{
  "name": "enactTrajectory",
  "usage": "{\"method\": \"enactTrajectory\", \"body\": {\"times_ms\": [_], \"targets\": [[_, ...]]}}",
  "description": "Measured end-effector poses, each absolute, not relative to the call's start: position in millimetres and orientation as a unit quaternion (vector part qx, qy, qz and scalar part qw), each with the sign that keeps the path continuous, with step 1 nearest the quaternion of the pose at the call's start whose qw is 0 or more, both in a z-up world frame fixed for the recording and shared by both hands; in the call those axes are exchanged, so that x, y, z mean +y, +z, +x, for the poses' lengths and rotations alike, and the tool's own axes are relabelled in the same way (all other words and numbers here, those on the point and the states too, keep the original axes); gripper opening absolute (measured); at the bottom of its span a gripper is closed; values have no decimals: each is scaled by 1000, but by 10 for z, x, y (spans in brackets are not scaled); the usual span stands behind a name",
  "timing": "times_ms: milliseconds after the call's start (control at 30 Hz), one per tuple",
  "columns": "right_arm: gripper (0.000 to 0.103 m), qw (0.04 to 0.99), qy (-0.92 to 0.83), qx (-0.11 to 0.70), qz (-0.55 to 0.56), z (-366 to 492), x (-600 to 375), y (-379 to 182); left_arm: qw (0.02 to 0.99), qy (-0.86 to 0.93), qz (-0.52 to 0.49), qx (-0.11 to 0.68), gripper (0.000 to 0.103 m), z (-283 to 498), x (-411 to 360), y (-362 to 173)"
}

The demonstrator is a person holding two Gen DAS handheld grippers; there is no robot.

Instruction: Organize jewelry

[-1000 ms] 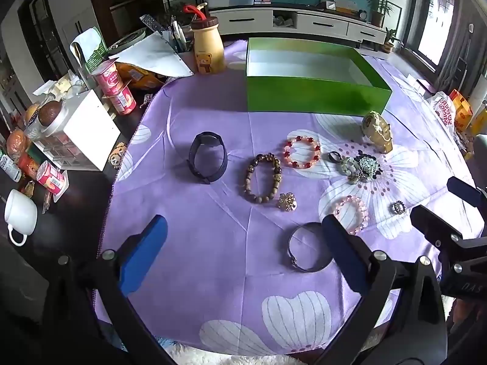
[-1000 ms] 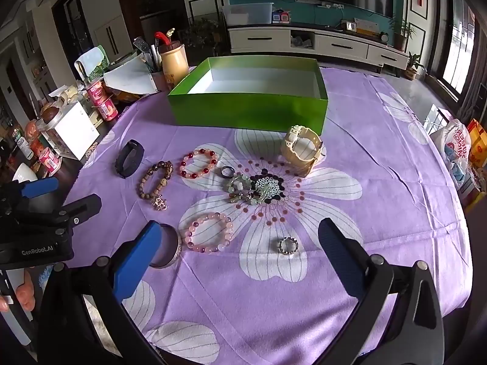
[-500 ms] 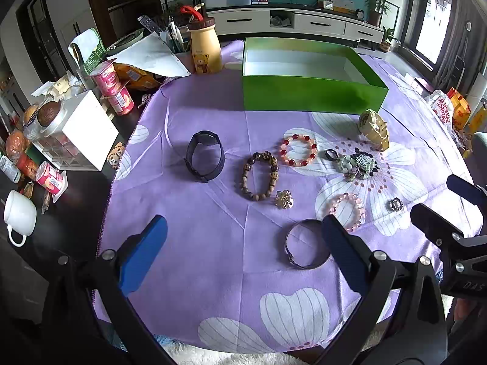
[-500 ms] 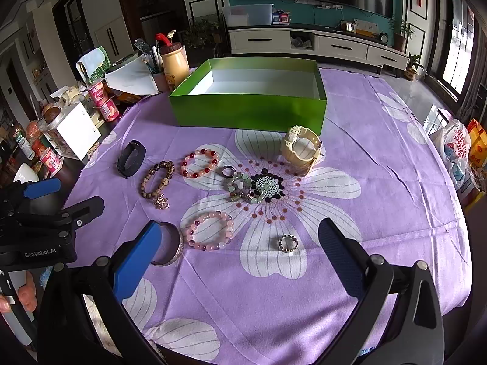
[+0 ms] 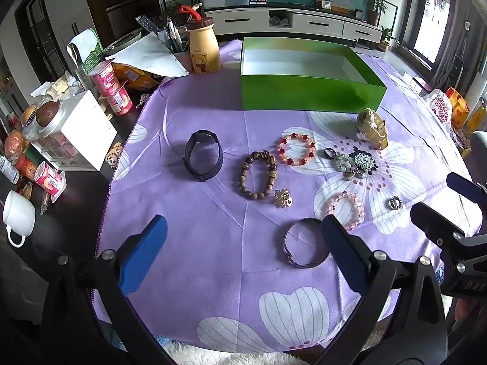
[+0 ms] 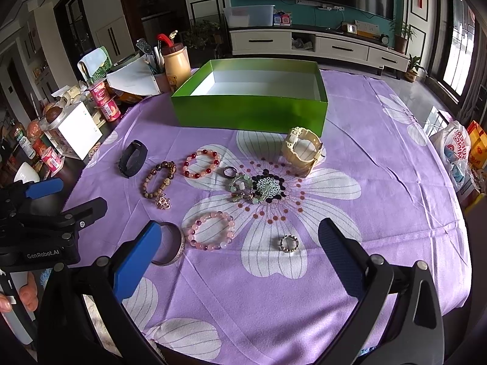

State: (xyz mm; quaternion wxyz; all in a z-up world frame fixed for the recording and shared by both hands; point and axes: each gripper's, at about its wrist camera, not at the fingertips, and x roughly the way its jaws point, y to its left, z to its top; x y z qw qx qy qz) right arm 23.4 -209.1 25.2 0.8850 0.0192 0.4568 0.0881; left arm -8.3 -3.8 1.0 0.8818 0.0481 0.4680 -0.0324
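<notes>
Nothing is in the green box (image 6: 249, 115) yet, so this looks like the very start, and both sets of fingers are spread wide and empty, hovering over the near edge of the purple surface (image 5: 213, 258).

What the first grab turns on, I'd say, is the silver bangle (image 5: 306, 243). It lies flat just beyond the left gripper (image 5: 240, 255), hard against the inner side of its right-hand finger. From the right gripper (image 6: 240, 255) the same bangle sits half hidden behind the left-hand finger, so the left one is the better placed. It's round, so there's no long axis to line up with. The small studded ring (image 6: 288, 243) lies straight ahead between the right fingers, only a little forward, making it the right side's easy pick. The box is well ahead of both.

Count, as far as I can tell:
- beaded bracelets: three (brown, red-and-pink, pale pink)
- silver bangle: one
- watches or bands: two (black, cream)
- rings: two
- gold charm: one
- greenish tangle in the middle: too jumbled to count
</notes>
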Motion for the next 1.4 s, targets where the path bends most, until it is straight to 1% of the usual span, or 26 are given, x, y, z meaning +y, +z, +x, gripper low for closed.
{"method": "enactTrajectory", "body": {"times_ms": [1400], "targets": [[102, 887, 87, 454, 22, 221, -2120, 296, 882, -39, 54, 467, 101, -92, -89, 7]]}}
